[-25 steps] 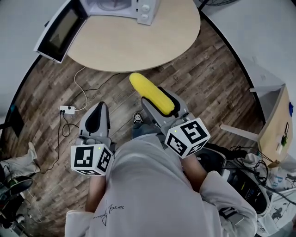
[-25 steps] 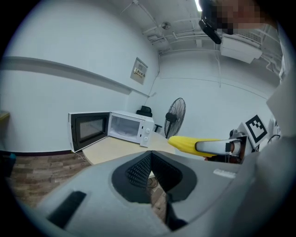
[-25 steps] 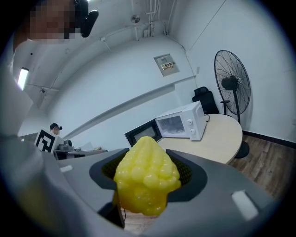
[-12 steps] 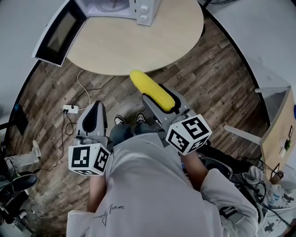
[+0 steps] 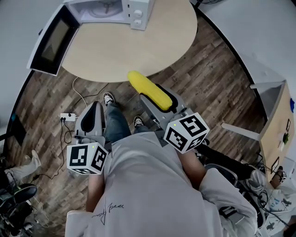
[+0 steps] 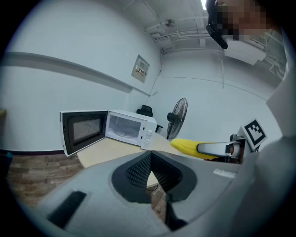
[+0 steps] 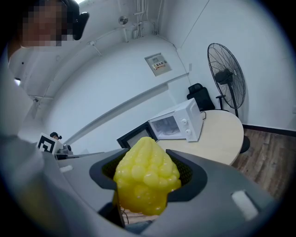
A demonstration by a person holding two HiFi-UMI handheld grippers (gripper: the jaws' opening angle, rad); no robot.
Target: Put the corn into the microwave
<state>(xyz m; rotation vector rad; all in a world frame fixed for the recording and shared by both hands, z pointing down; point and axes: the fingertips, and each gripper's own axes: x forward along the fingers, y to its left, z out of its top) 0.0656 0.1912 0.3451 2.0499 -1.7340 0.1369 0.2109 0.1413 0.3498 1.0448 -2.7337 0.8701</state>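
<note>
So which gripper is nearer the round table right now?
Right. The right gripper, shut on the corn, brings the cob's tip to the near edge of the table; the left gripper is further back, over the wooden floor.

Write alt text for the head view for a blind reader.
Seen from above, the right gripper holds a yellow corn cob near a round table, where a white microwave stands with its door open. The left gripper is shut and empty.

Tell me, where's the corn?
In the head view the corn is gripped in the right gripper, mid-picture, over the floor at the round table's near edge, short of the open microwave.
</note>
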